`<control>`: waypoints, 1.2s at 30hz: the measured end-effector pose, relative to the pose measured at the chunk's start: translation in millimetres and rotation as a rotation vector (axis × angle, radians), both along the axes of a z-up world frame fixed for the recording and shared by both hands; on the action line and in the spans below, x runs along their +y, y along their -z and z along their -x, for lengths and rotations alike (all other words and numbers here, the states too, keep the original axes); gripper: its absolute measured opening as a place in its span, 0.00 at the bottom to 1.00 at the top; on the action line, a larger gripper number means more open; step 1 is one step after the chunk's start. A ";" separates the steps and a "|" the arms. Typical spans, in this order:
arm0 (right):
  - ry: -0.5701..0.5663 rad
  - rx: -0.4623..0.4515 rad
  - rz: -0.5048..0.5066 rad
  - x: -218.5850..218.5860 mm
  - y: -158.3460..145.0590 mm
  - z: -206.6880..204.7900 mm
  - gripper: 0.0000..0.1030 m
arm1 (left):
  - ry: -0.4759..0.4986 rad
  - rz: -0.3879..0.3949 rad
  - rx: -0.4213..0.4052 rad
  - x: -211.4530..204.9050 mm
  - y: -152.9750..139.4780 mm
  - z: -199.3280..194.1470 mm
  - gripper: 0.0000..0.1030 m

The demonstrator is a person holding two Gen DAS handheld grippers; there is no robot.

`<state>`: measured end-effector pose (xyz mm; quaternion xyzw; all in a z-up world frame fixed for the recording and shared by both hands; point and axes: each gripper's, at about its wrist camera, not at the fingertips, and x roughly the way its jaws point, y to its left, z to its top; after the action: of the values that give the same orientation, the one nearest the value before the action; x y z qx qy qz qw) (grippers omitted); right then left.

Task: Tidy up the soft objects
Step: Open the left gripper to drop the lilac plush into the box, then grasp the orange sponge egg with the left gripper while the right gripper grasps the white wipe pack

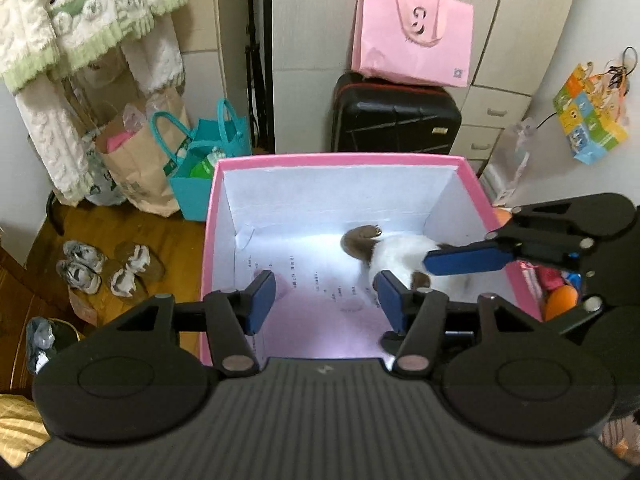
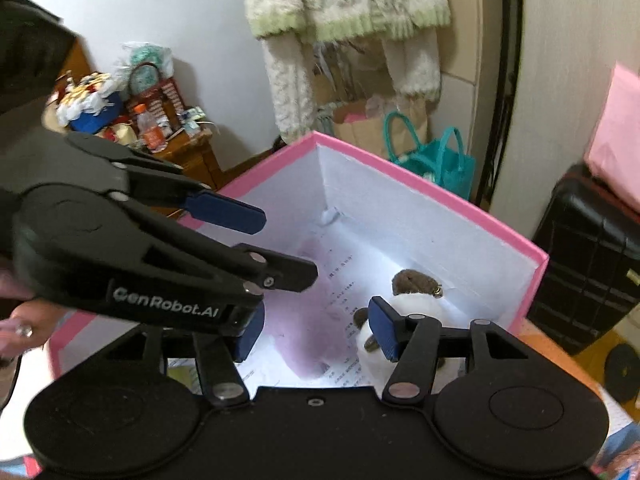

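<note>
A fluffy white-and-brown plush toy lies on the floor of the pink box, toward its right-hand wall, its pile soft against smooth white card lining printed with faint text. Your right gripper hovers over it, jaws spread and holding nothing, apparently placed above the box for a drop. Your left gripper waits just beside it over the rim, blue pads likewise parted and empty.
</note>
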<state>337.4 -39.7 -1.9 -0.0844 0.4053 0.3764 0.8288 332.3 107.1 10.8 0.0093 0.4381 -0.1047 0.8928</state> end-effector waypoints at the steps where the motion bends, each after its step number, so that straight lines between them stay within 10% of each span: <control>1: 0.000 -0.017 0.002 -3.5 -4.9 6.0 0.61 | 0.003 0.001 -0.013 0.1 -4.5 6.1 0.54; 19: 0.030 -0.229 -0.020 -110.4 -88.1 143.2 0.61 | 0.318 0.080 -0.126 -44.7 -86.5 149.3 0.59; 36: 0.247 -0.329 0.017 -222.1 -57.0 255.9 0.70 | 0.557 0.021 -0.115 -157.0 -65.1 192.8 0.60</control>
<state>81.6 -261.9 55.1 -0.1017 0.2750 0.2497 0.9229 139.5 -49.9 75.9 0.1261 0.3661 -0.3499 0.8530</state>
